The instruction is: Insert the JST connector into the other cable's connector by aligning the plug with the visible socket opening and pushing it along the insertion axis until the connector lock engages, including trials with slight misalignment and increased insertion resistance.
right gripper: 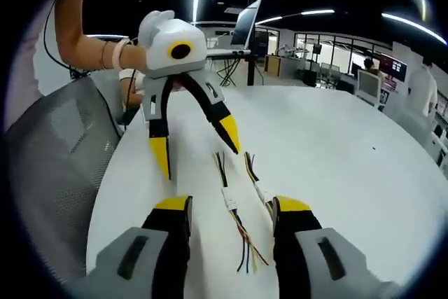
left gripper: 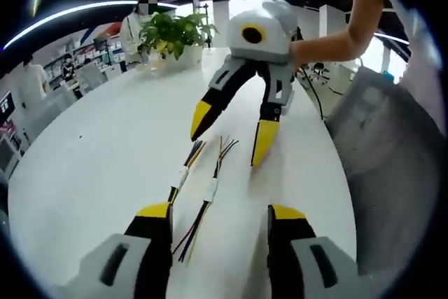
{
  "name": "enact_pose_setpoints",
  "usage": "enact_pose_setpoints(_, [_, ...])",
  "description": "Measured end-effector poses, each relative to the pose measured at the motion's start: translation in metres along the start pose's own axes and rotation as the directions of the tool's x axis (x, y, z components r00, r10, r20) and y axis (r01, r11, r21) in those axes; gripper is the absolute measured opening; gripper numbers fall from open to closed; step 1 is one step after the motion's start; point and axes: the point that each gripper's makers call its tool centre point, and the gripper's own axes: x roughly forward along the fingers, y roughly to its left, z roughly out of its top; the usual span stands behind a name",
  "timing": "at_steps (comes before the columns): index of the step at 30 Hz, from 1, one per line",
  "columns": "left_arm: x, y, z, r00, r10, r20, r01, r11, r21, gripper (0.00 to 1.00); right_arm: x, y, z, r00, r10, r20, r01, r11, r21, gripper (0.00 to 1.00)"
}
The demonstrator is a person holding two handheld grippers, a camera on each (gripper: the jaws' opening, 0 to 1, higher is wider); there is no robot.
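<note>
On the white table (left gripper: 91, 166), close under the left gripper (left gripper: 218, 216), 2 short cables side by side, untouched: one cable with a white connector (left gripper: 183, 175) toward the left jaw, the other cable with its white connector (left gripper: 212, 187) just beside it, coloured wire ends fanning out at both ends. Left gripper's jaws spread wide, holding nothing. Farther out, the right gripper (left gripper: 227, 139), jaws likewise apart and empty, tips hovering near the far wire ends. From the right gripper view, same layout: right gripper (right gripper: 231, 216) gaping over the 2 connectors (right gripper: 230, 201) and (right gripper: 262, 192), left gripper (right gripper: 198, 150) beyond. Judged from this: nothing grasped, connectors apart and unmated; pick-up, alignment, push and lock all left. Beyond, a potted plant (left gripper: 173, 33) and a mesh chair (left gripper: 392, 173).
</note>
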Motion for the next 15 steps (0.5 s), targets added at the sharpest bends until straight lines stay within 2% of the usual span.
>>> enact_pose_setpoints(3, [-0.007, -0.001, 0.001, 1.000, 0.019, 0.007, -0.019, 1.000, -0.004, 0.51, -0.004, 0.003, 0.006, 1.000, -0.018, 0.005, 0.018, 1.000, -0.003, 0.53])
enact_pose_setpoints(7, [-0.014, 0.006, 0.005, 0.998, 0.069, 0.001, -0.069, 0.997, -0.018, 0.65, -0.008, 0.004, 0.012, 0.999, -0.041, 0.014, 0.041, 0.999, 0.015, 0.61])
enact_pose_setpoints(10, [-0.017, 0.007, 0.006, 0.997, 0.074, -0.015, -0.074, 0.997, -0.025, 0.73, -0.008, 0.004, 0.015, 0.998, -0.054, 0.012, 0.054, 0.998, 0.015, 0.65])
enact_pose_setpoints(13, [-0.020, 0.003, 0.008, 0.997, 0.072, -0.019, -0.072, 0.997, -0.018, 0.75, -0.010, 0.005, 0.019, 0.998, -0.064, 0.017, 0.064, 0.998, 0.025, 0.67])
enact_pose_setpoints(15, [-0.022, 0.002, 0.010, 0.997, 0.080, -0.022, -0.081, 0.996, -0.023, 0.78, -0.011, 0.005, 0.019, 0.997, -0.075, 0.008, 0.075, 0.996, 0.043, 0.74])
